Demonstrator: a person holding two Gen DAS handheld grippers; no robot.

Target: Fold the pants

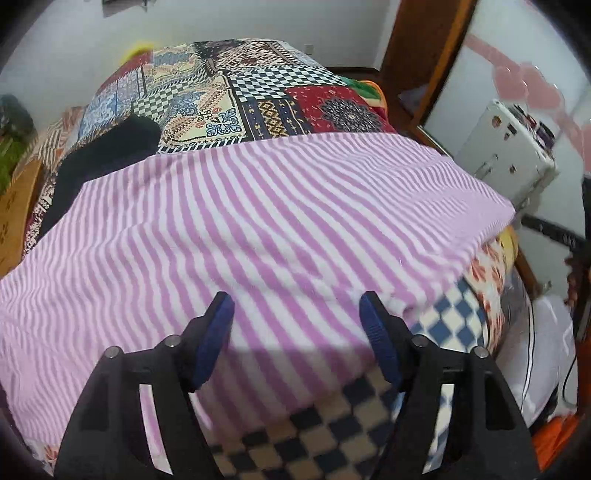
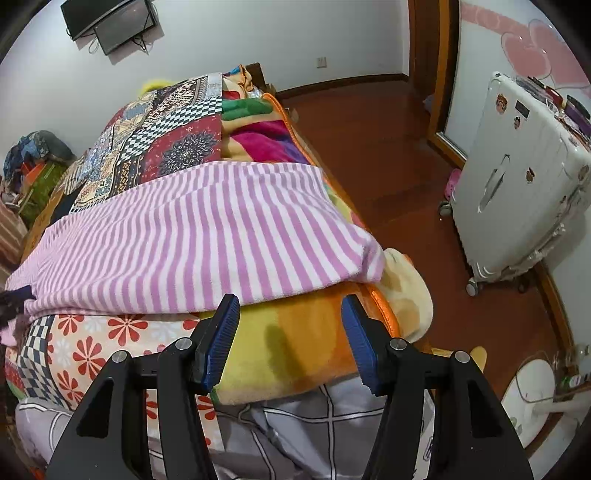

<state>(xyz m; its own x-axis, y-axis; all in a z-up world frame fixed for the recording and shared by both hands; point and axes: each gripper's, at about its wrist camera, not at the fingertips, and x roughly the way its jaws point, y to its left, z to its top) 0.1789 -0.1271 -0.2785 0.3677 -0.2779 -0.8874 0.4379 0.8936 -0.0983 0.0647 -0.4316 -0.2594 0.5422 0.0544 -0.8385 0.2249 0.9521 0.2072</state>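
Domestic bedroom. Bed [image 2: 280,332] spread with layered blankets and a patchwork quilt [image 1: 258,92] through frame centre. Wall-mounted screen [image 2: 110,22] at upper left. White wheeled suitcase [image 2: 517,184] at right on a red-brown wooden floor [image 2: 369,129]. Wooden door frame [image 2: 436,74] at upper right.

My left wrist camera is looking steeply down along my left claw [image 1: 297,317], close over the pink striped pants [image 1: 258,221] filling its view. My right wrist camera is sitting a little farther back, tilting down past my right claw [image 2: 290,317] at the bed's edge. Both are sharing the pants, the patchwork bedspread [image 1: 258,92] at twelve o'clock and the white suitcase [image 2: 517,177] at two o'clock.
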